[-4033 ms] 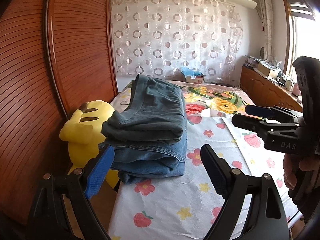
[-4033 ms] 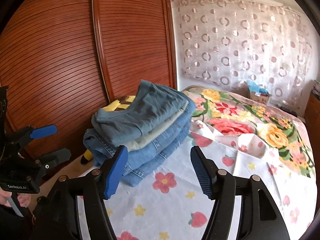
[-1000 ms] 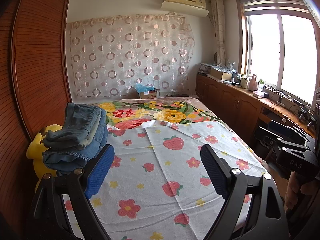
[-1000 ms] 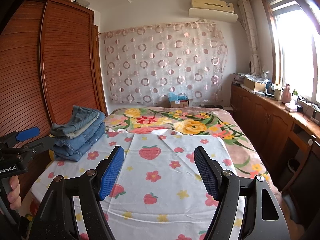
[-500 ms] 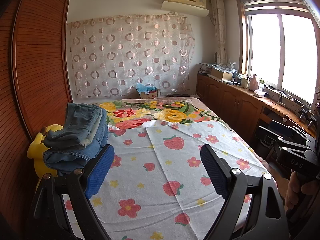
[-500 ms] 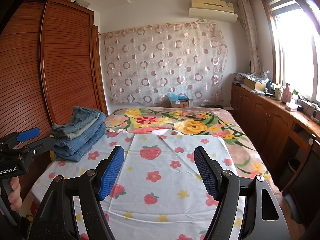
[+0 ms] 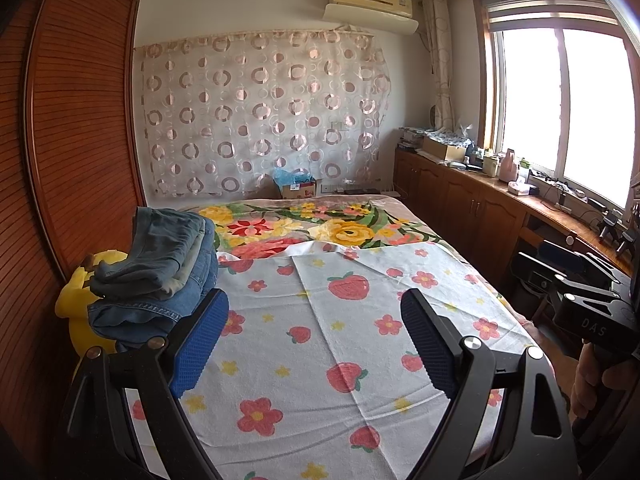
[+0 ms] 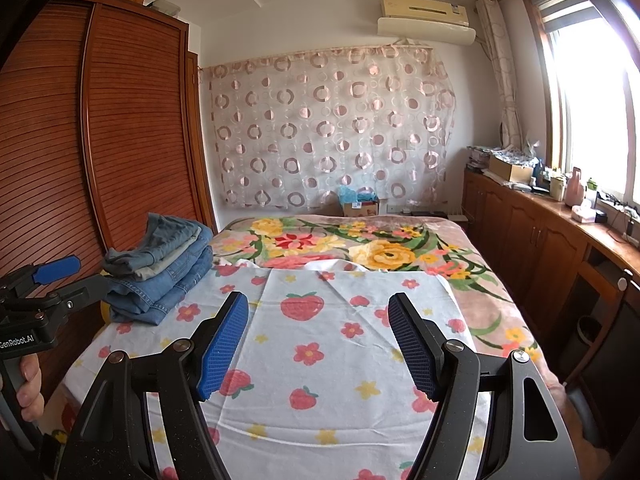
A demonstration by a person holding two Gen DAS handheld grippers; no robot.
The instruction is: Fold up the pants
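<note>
Denim pants (image 7: 160, 276) sit folded and stacked at the bed's (image 8: 320, 360) left edge, so we keep both the left hand-held gripper (image 7: 312, 344) and right hand-held gripper (image 8: 318, 344) wide open, empty, clear of the pile.

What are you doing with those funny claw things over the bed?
A person holds a left gripper and a right gripper above the strawberry sheet on the bed. Both are open and hold nothing. The folded pants sit in a pile at the bed's left edge, beside a yellow plush toy. No unfolded pants show on the sheet.
</note>
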